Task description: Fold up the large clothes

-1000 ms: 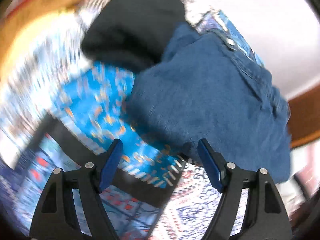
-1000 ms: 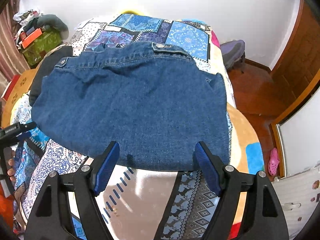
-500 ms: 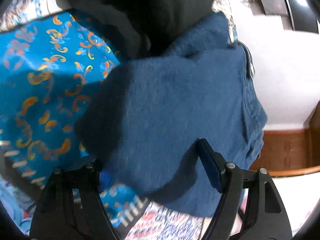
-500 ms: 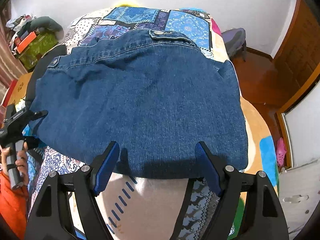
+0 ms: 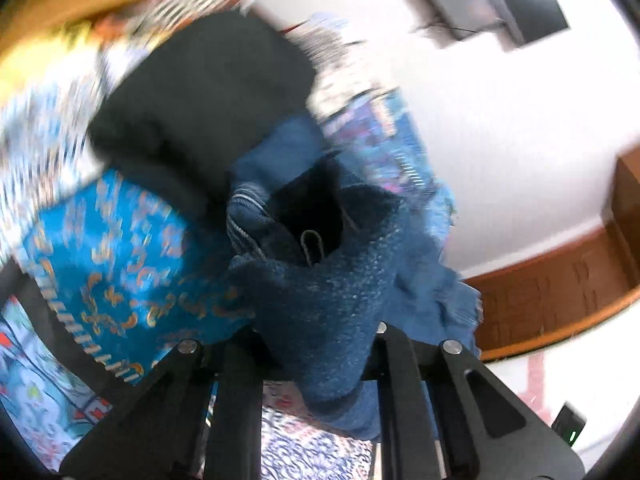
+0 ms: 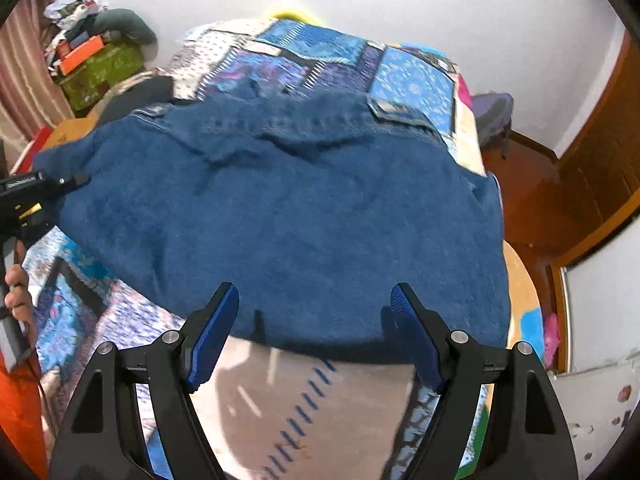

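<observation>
A blue denim garment (image 6: 304,216) lies folded on a patchwork bedspread (image 6: 304,52). In the left wrist view my left gripper (image 5: 316,344) is shut on the left edge of the denim (image 5: 320,304), which bunches up between the jaws. In the right wrist view the left gripper (image 6: 76,179) shows at the garment's left edge. My right gripper (image 6: 314,320) is open and empty, its blue pads (image 6: 212,336) just above the garment's near hem.
A black garment (image 5: 200,108) lies on the bed behind the denim's left side. Boxes and clutter (image 6: 96,60) stand at the far left. A wooden door (image 6: 600,120) and floor are to the right of the bed.
My left gripper moved in onto the denim's left edge and shut on it, lifting the cloth. My right gripper came closer to the near hem and stayed open.
</observation>
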### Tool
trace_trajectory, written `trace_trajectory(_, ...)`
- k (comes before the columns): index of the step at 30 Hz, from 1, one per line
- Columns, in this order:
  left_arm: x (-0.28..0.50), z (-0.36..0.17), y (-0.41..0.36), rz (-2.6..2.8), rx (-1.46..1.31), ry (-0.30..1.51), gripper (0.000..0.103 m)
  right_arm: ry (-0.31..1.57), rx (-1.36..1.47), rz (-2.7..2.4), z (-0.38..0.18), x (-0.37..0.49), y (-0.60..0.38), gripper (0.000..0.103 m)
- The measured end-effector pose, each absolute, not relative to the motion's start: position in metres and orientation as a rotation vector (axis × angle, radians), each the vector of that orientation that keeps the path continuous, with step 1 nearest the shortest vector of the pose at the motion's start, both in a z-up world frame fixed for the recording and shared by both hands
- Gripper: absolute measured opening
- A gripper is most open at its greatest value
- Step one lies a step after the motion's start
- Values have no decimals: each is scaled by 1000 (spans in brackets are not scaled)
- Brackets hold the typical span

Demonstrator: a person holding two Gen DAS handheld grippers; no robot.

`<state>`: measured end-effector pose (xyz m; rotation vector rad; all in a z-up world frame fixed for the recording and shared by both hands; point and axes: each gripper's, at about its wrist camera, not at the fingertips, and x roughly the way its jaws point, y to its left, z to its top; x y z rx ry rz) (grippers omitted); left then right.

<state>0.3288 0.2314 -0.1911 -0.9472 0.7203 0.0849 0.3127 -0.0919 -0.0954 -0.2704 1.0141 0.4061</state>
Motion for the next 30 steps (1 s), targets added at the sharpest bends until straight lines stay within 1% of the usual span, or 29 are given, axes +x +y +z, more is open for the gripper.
trace_trajectory(2,321,-157,223,60,-869,651,13,1013,-256,451,-89,315,-82,87)
trace_trajectory(5,308,-113,215,37,-781,561,13,1014,-241,501,-84,316,-61,87)
trace_trajectory(8,295,-81,211,41,-712,490,13,1044,-252,545,-91,317,-35,87)
trace_trajectory(12,271,-58,218,82,-627,438,13,1181,-241,627,-129,319,6,87)
trace_trajectory(17,277,-60,211,122,-539,482,13,1345,-247,681,-191,312,48,87)
trace_trajectory(19,285,-71,207,119,-528,511,13,1326,-267,658,-197,309,53,87)
trace_trajectory(22,286,-75,199,123,-501,517,13,1294,-287,714,-187,304,49,87)
trace_trajectory(27,298,-68,173,66,-479,522,13,1155,-237,660,-149,302,-6,87)
trace_trajectory(30,310,-64,141,-3,-443,534,13,1078,-176,565,-125,304,-60,87)
